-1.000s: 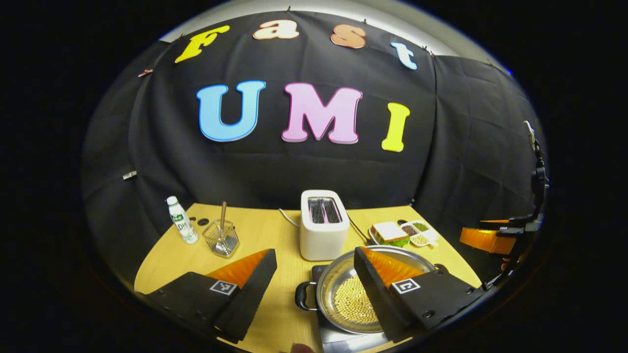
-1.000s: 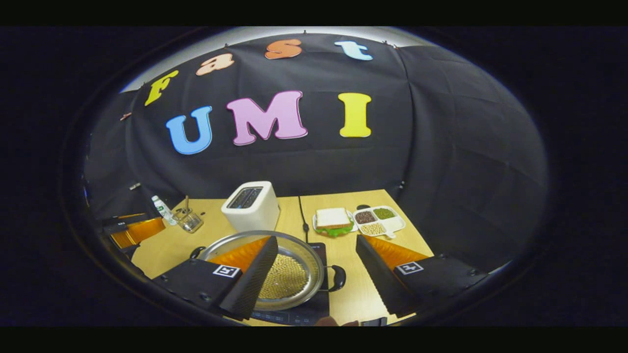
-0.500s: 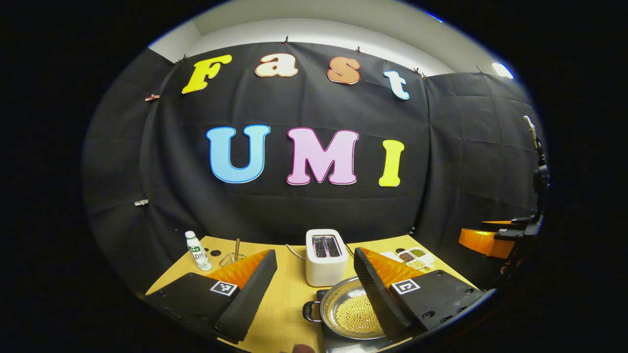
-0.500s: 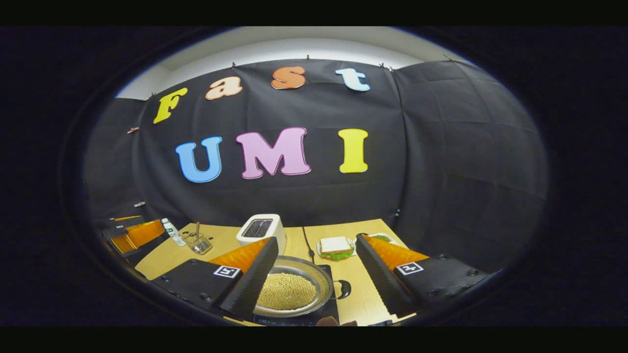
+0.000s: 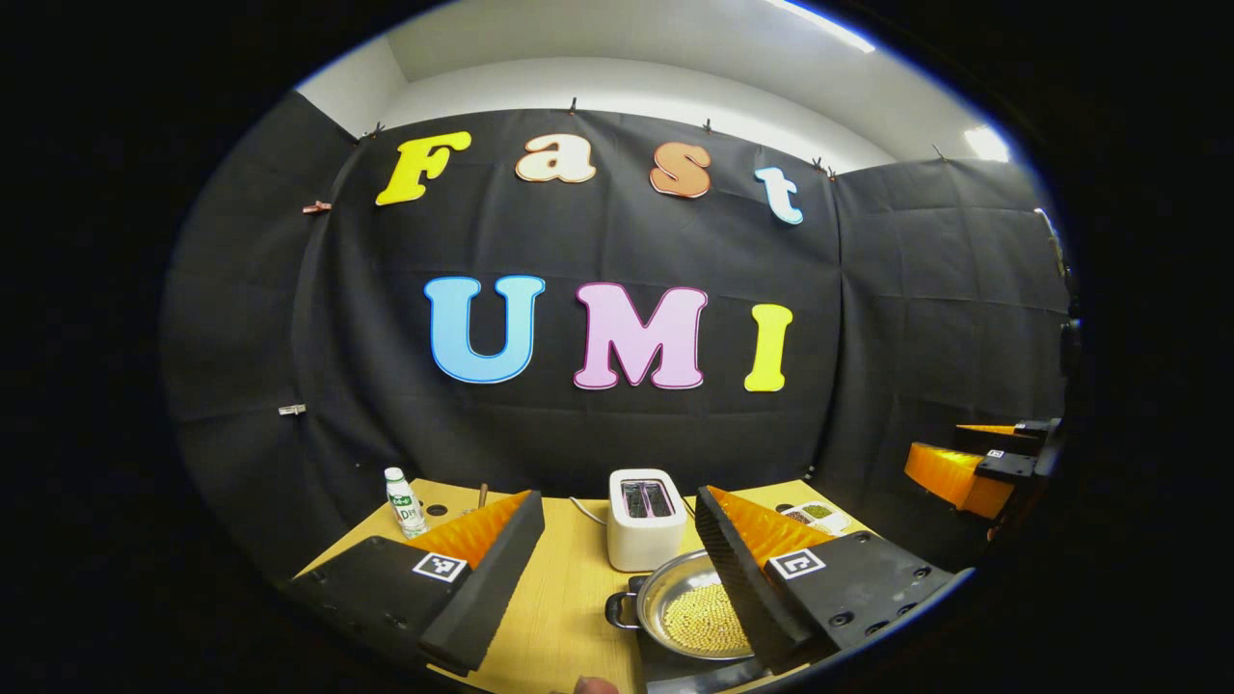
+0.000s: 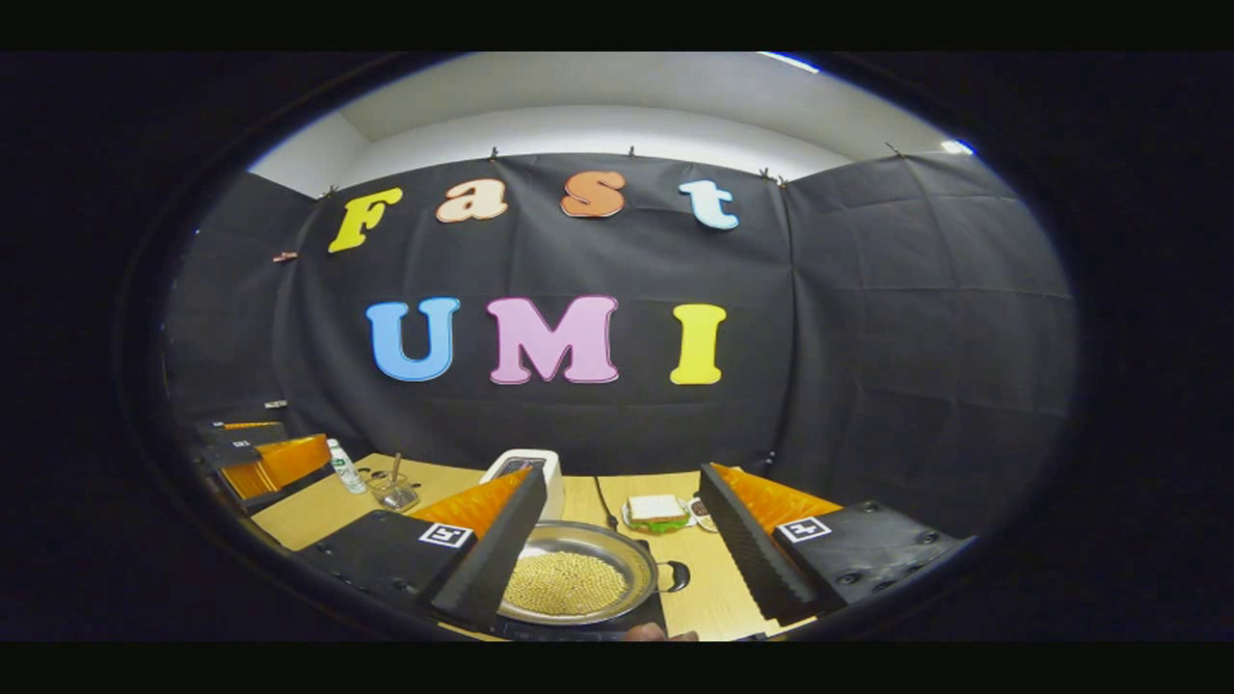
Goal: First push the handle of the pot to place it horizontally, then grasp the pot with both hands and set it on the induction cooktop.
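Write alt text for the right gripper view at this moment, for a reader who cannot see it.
The right gripper is open above a wooden table, its fingers apart and touching nothing, with a steel pot of yellow beans sitting on a dark induction cooktop between them. Behind it stand a white toaster and a sandwich; the left gripper hangs at far left.
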